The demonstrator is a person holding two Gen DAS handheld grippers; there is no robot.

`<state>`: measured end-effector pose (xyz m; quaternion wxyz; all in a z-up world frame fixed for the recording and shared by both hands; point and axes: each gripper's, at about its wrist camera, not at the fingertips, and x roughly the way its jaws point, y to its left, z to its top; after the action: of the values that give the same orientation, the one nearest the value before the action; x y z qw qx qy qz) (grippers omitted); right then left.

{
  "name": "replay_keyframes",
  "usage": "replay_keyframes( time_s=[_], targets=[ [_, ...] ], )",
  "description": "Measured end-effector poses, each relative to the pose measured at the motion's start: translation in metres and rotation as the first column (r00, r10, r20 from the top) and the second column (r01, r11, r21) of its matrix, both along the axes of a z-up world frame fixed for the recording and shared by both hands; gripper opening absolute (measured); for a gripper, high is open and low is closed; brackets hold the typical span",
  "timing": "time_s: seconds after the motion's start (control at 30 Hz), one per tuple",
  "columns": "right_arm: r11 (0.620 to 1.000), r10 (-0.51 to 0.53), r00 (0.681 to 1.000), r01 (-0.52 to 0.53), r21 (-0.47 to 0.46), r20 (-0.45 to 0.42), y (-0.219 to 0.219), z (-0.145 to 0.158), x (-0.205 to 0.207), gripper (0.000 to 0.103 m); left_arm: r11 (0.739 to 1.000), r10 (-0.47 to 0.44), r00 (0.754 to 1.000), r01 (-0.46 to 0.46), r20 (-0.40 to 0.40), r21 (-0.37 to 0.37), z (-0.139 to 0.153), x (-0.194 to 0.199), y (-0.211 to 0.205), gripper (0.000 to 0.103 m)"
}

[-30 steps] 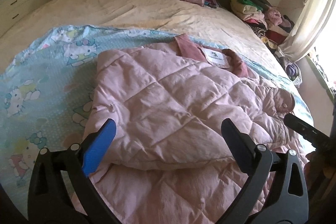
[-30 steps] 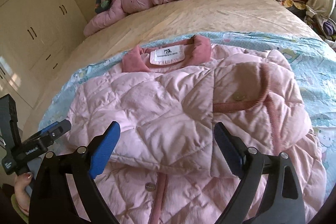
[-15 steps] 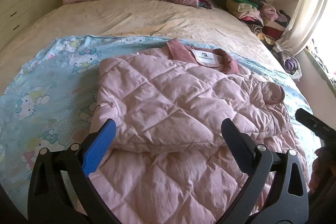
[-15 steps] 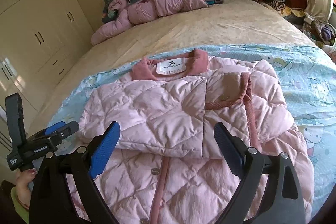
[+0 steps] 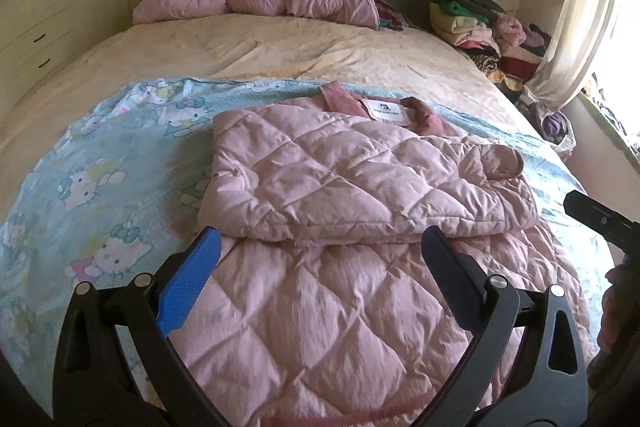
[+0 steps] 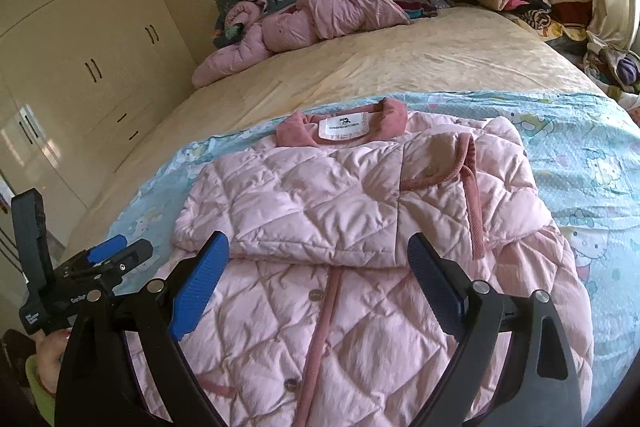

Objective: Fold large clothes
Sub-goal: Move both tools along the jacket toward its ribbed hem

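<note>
Pink quilted jacket lies on the Hello Kitty sheet spread over the near part of the bed; both sleeves folded in across the chest, collar with white label toward the headboard, snap-button hem closest to the cameras. Left tongs hang above the hem, jaws wide apart, holding nothing. Right tongs likewise spread, empty, over the button placket. Each view catches the other tool at its edge. Second pink jacket bunched at the head of the bed; stacked clothes pile beside the curtain. Wardrobe on the left wall.
</note>
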<state>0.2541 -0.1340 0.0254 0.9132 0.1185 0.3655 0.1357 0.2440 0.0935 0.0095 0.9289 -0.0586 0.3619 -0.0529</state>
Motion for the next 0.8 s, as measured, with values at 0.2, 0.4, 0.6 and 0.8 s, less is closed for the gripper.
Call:
replay_keyframes(
  time_s=[0.2,0.4,0.6,0.8],
  targets=[
    [1.000,0.030,0.999,-0.030,0.001,0.014,0.003,0.008,-0.018,0.090,1.000,0.026,0.999,-0.026,0.027,0.014,0.006,-0.022,0.001,0.094],
    [0.999,0.035,0.999,-0.035,0.016,0.035,-0.004,0.018,-0.036,0.090,0.999,0.033,0.999,-0.034,0.022,0.010,0.003,-0.042,-0.001,0.094],
    [0.999,0.034,0.998,-0.035,0.017,0.045,-0.016,0.023,-0.057,0.090,0.999,0.025,1.000,-0.026,0.006,0.032,-0.002,-0.060,-0.006,0.094],
    [0.999,0.035,0.998,-0.035,0.000,0.046,-0.026,0.025,-0.076,0.090,0.999,0.023,1.000,-0.023,0.003,0.046,-0.001,-0.076,-0.009,0.094]
  ],
)
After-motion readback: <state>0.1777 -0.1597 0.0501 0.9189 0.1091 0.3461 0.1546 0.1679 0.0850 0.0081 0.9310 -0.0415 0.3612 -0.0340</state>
